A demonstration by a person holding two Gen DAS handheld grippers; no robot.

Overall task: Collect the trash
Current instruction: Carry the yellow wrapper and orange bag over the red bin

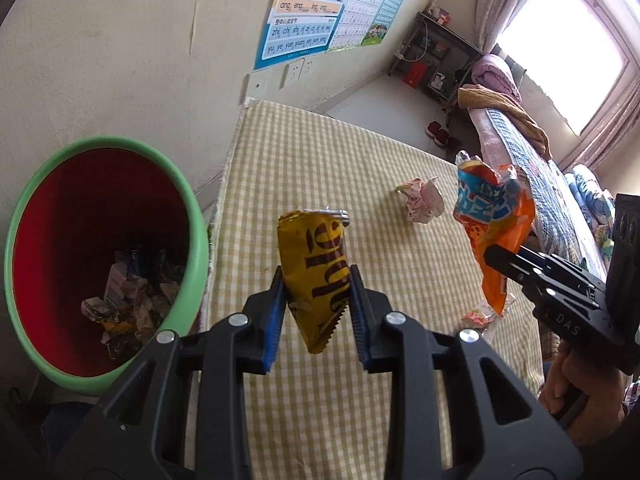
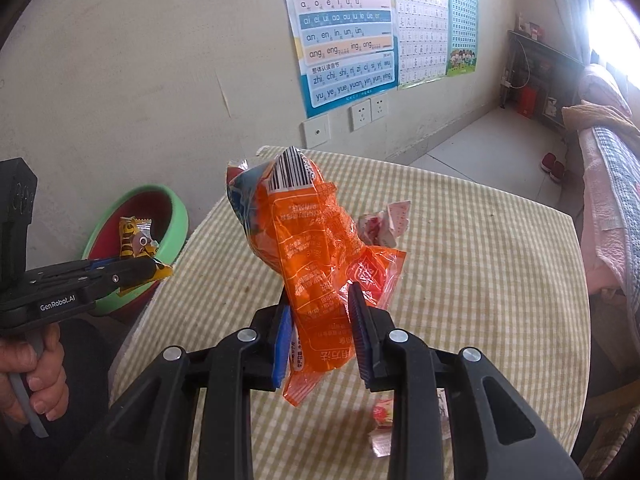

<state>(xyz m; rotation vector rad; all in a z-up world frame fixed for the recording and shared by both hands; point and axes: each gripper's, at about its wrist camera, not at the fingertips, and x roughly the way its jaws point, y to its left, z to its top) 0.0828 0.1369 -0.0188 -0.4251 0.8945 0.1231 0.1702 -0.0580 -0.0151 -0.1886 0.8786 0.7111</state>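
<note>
Step in hand: carriage of two picked-up wrappers toward the bin, both lifted clear of the table. Left gripper (image 1: 318, 296): blue pads clamped on a yellow snack wrapper (image 1: 316, 276) with dark lettering, held upright above the checked tablecloth (image 1: 320, 160), near the table's bin-side edge. Right gripper (image 2: 322, 330): clamped on an orange snack bag (image 2: 316, 256), crumpled, barcode uppermost, held over the middle of the table. Green waste bin (image 1: 192, 232), red inside, stands on the floor against the table's edge, beside the wall; it already holds crumpled wrappers at the bottom. Remaining on the cloth: a pink-and-white crumpled wrapper (image 1: 422, 200) toward the far side, and a small red-and-white wrapper (image 2: 382, 420) at the near edge. Next move, as judged: bring each gripper in turn over the bin mouth, then let go, the left being nearer; the light, floppy bags may drift or catch on the rim, so release well inside it.
</note>
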